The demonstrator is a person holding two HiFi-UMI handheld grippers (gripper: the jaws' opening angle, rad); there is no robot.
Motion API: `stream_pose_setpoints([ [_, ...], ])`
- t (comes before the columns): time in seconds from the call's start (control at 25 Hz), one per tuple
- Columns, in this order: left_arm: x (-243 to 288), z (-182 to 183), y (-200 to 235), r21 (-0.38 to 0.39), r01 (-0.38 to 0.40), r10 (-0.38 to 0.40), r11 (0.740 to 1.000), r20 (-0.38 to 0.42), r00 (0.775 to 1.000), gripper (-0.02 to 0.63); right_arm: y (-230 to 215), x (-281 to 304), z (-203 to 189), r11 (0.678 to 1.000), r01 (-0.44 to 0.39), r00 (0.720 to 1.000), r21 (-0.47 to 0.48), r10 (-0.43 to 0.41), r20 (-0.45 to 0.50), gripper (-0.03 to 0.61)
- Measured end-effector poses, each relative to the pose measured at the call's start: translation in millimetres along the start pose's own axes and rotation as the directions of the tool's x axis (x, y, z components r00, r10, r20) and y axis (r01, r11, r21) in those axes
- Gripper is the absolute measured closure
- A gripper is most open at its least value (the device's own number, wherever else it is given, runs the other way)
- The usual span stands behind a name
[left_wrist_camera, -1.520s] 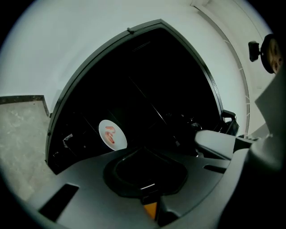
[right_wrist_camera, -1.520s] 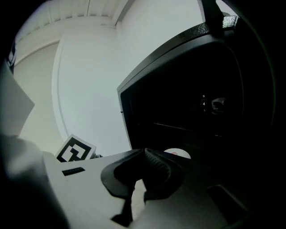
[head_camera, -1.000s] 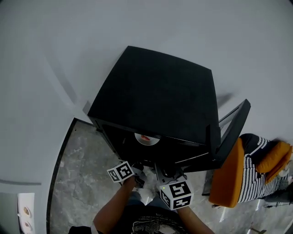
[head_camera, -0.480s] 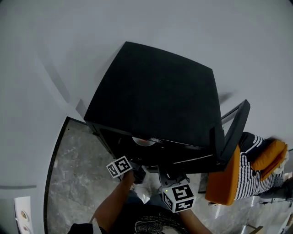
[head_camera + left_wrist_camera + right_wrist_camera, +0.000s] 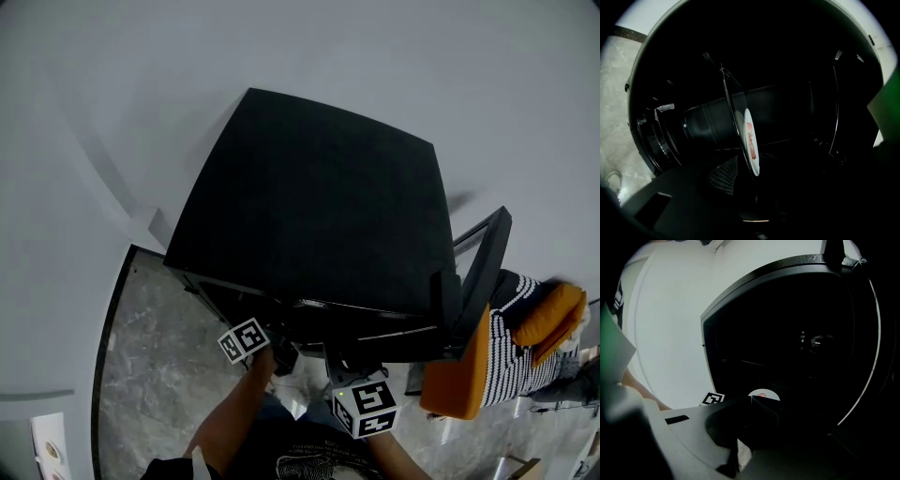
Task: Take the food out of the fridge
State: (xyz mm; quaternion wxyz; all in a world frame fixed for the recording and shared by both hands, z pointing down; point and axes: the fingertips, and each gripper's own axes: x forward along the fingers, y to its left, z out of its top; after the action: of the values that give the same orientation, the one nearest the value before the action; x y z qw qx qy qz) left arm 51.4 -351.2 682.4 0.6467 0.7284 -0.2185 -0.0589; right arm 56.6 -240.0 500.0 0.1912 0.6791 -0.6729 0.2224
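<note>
Since the plate showed at the fridge mouth in the head view a second ago, that view has shifted forward and the black top of the fridge point(image 5: 319, 216) now hides it. Both grippers remain at the near opening. The left gripper view places the plate point(image 5: 754, 161) on a glass shelf point(image 5: 731, 108) inside the compartment, with a pink strip of food point(image 5: 750, 136) on it. The left gripper point(image 5: 281, 356) has its jaws apart and empty; one textured pad point(image 5: 724, 176) stands just left of the plate's near rim without touching it. The right gripper point(image 5: 342, 361) has its jaws closed together on nothing, with the plate seen beyond their tips. Judgement: the reach is under way, no grasp is made, and the food is still inside. The open door point(image 5: 478, 272) stands at the right, with an orange seat point(image 5: 464, 366) just beyond it and marble floor point(image 5: 159, 356) at the left. The shelf edge, the dark interior and the closeness of the two grippers are the likely hindrances.
</note>
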Motion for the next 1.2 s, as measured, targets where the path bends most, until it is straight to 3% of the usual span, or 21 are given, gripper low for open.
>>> stream_pose_setpoints([
  [0.16, 5.6, 0.5, -0.4, -0.017, -0.011, 0.011, 1.0, -0.017, 1.0, 0.486, -2.0, 2.8, 0.7, 1.0, 0.009, 1.0, 0.009, -0.009, -0.001, 0.557],
  [0.48, 4.3, -0.2, 4.5, -0.087, -0.057, 0.056, 0.995, -0.022, 0.998, 0.569, -2.6, 0.9, -2.4, 0.999, 0.02, 1.0, 0.031, -0.02, -0.006, 0.557],
  [0.68, 2.0, 0.4, 4.6, -0.161, -0.054, 0.056, 0.986, 0.005, 0.998, 0.577, -4.8, -6.9, -2.7, 0.998, 0.033, 0.999, 0.044, -0.033, -0.004, 0.557],
  [0.96, 0.5, 1.1, 2.6, -0.199, -0.103, 0.108, 0.974, 0.015, 0.994, 0.576, -7.1, -13.6, -7.1, 0.996, 0.045, 0.999, 0.072, -0.045, -0.009, 0.555],
  [1.2, -3.8, 3.0, -3.9, -0.191, -0.076, 0.083, 0.979, 0.026, 0.996, 0.591, -4.2, -12.1, -7.8, 0.995, 0.038, 0.999, 0.087, -0.038, -0.002, 0.556],
])
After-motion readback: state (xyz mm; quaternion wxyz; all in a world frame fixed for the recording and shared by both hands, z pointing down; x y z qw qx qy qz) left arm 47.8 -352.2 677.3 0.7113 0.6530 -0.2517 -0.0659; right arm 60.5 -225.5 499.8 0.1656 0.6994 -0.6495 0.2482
